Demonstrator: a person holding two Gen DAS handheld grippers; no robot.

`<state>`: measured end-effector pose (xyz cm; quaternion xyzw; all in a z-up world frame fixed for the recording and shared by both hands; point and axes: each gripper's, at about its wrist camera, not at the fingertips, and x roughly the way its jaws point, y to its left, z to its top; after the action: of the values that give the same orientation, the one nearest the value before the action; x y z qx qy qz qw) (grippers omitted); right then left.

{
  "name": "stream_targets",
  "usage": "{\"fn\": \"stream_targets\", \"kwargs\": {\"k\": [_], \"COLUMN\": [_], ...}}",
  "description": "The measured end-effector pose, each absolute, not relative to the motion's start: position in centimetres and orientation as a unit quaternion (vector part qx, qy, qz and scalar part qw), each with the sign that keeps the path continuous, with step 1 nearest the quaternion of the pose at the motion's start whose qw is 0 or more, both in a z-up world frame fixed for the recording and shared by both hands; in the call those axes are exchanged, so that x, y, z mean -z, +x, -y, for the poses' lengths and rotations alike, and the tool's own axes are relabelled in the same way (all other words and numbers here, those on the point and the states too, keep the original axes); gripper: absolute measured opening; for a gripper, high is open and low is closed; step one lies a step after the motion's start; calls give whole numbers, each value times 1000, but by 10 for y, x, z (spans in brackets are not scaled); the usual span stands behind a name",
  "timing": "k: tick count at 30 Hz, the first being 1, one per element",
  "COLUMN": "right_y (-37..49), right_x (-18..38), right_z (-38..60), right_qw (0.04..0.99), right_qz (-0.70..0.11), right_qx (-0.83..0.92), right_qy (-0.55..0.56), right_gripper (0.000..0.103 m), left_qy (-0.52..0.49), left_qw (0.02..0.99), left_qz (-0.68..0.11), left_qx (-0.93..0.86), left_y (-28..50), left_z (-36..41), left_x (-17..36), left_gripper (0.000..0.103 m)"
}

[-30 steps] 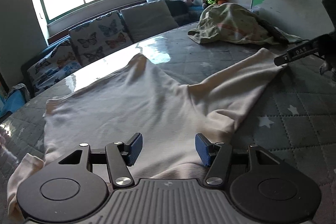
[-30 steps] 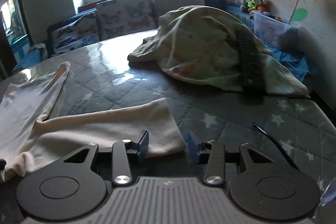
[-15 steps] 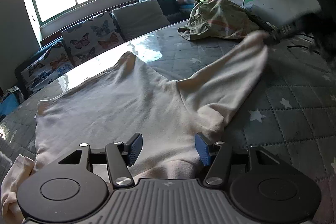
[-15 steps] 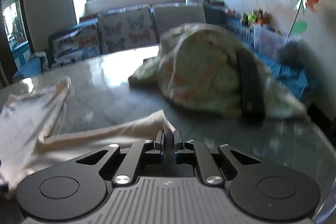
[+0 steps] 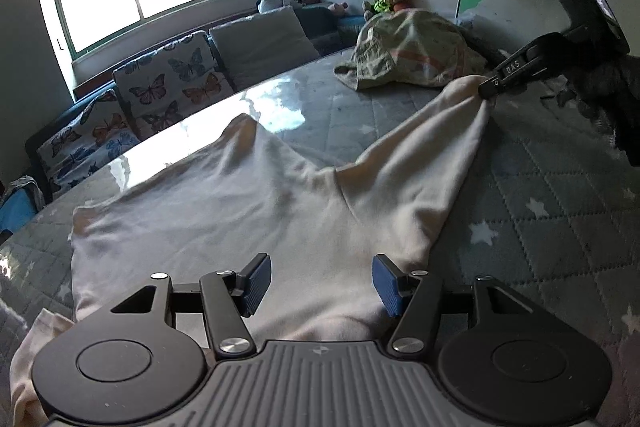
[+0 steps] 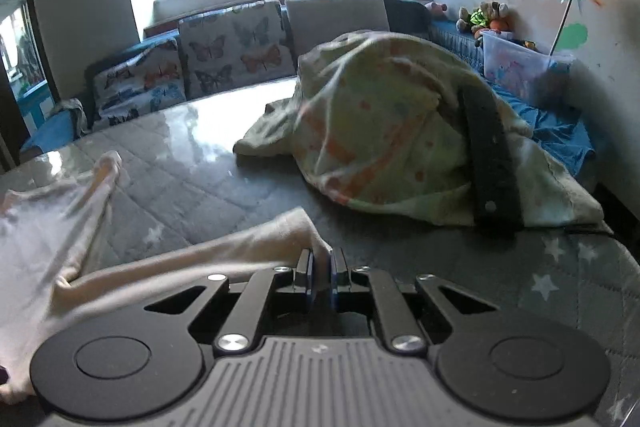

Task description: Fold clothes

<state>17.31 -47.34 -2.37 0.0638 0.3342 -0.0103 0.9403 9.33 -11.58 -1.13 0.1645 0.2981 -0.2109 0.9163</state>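
A cream long-sleeved top (image 5: pixel 248 211) lies spread on the grey quilted, star-printed bed (image 5: pixel 552 235). My left gripper (image 5: pixel 320 283) hangs open low over the garment's near edge, nothing between its blue pads. The right gripper (image 5: pixel 486 93) is seen from the left wrist view pinching the cuff of the right sleeve (image 5: pixel 432 147) and holding it lifted off the bed. In the right wrist view the right gripper (image 6: pixel 321 269) is shut on that cream cuff (image 6: pixel 308 231), the sleeve trailing away to the left.
A crumpled green-and-orange blanket (image 6: pixel 392 123) with a black strap (image 6: pixel 490 147) across it lies at the far right of the bed. Butterfly-print cushions (image 5: pixel 168 87) line the back under the window. A clear plastic bin (image 6: pixel 520 63) and soft toys (image 6: pixel 484 17) stand by the right wall.
My right gripper went from open at the sleeve's cuff to shut on it, then lifted the cuff off the bed. The left gripper stayed open, edging forward over the garment.
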Motion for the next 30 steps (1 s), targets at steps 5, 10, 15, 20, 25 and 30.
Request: {"fn": "stream_targets", "kwargs": {"k": [5,10,15,20,25,30], "right_y": [167,156,148,144,135,130], "right_x": [-16,-64,-98,-104,-90,-71], "right_z": [466,429,367,302,240,192], "right_qw": [951,962,962,951,934,917], "right_qz": [-300,-255,-224,-223,-239,-262], "right_qx": [-19,-77,-153,-215,-262,-298], "right_qy": [78,63,26,-9,-33,-48], "right_gripper": [7,7,7,7,7,9], "left_qy": [170,171,151,130,109,91], "left_qw": [912,912,922,934,941,944], "left_qz": [-302,-297,-289,-282,-287,-295], "left_qx": [221,224,208,178,143,115], "left_y": [96,94,87,75,64,59], "left_z": [125,125,103,70,37,13], "left_x": [19,19,10,3,4,8], "left_gripper": [59,60,62,64,66,66]}}
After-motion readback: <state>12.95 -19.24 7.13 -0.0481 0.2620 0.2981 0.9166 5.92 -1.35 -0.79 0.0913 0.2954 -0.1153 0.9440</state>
